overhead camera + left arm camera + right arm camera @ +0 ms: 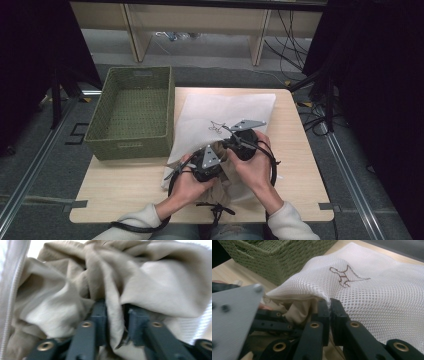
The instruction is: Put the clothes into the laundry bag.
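Observation:
A white mesh laundry bag [225, 112] with a small brown drawing lies on the table, its mouth toward the person. A crumpled beige cloth [220, 186] sits at that mouth, partly inside. My right gripper [227, 145] is shut on the bag's upper edge [322, 296] and lifts it. My left gripper [220, 165] reaches into the mouth beside it. In the left gripper view a fold of the beige cloth [113, 315] hangs between the parted jaws of my left gripper [115, 317], loose on one side. The bag's white zipper [11, 297] runs along the left.
A green woven basket [130, 145] stands empty at the table's left, close to the bag, and its wall [274, 255] rises just behind the bag. Bare wooden tabletop [120, 185] lies in front of the basket. Cables trail on the floor beyond.

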Available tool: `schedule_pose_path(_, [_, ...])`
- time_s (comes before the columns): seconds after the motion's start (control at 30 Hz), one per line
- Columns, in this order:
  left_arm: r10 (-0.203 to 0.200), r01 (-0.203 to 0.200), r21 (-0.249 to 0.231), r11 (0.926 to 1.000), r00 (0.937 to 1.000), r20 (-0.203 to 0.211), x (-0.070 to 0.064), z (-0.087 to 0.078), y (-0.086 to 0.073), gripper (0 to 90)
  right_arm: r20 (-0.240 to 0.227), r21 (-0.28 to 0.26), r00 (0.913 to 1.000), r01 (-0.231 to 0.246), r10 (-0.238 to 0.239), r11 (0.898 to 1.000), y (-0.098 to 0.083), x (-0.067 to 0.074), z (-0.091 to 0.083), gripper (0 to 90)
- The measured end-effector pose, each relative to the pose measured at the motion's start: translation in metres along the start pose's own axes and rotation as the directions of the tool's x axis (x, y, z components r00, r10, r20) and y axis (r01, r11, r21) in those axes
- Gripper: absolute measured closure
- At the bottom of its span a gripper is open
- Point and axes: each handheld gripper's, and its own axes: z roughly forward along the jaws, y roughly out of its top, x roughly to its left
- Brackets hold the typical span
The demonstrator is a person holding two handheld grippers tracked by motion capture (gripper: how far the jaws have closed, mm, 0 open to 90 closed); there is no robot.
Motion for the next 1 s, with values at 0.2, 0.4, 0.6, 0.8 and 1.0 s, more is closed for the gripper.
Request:
schedule_pose_path(0.2, [0.009,-0.008,-0.052,0.9986,0.9998,0.019,-0.010,-0.019,0.005,52.1,-0.005,0.009,1.0000,-0.007,0.007,1.000,0.000,-0.002,0.000,88.2])
schedule_pose_path(0.4, [0.050,-0.044,-0.090,0.9950,0.9969,0.061,-0.023,-0.026,0.009,44.6,-0.003,0.000,0.9999,0.012,-0.012,1.000,0.000,-0.003,0.000,88.2])
schedule_pose_path(0.6, [0.065,-0.060,-0.059,0.9964,0.9950,0.076,-0.024,-0.013,0.006,40.1,0.003,0.009,0.9999,-0.014,0.014,1.000,0.000,-0.001,0.000,88.2])
schedule_pose_path(0.8, [0.074,-0.070,-0.049,0.9963,0.9940,0.081,-0.028,-0.024,0.003,37.4,-0.005,0.008,0.9998,-0.020,0.020,1.000,0.000,-0.004,0.000,88.2])
schedule_pose_path(1.0, [0.030,-0.027,-0.030,0.9992,0.9955,0.090,-0.020,-0.049,-0.012,32.2,0.005,0.008,0.9998,-0.021,0.021,1.000,-0.001,-0.005,-0.001,88.2])
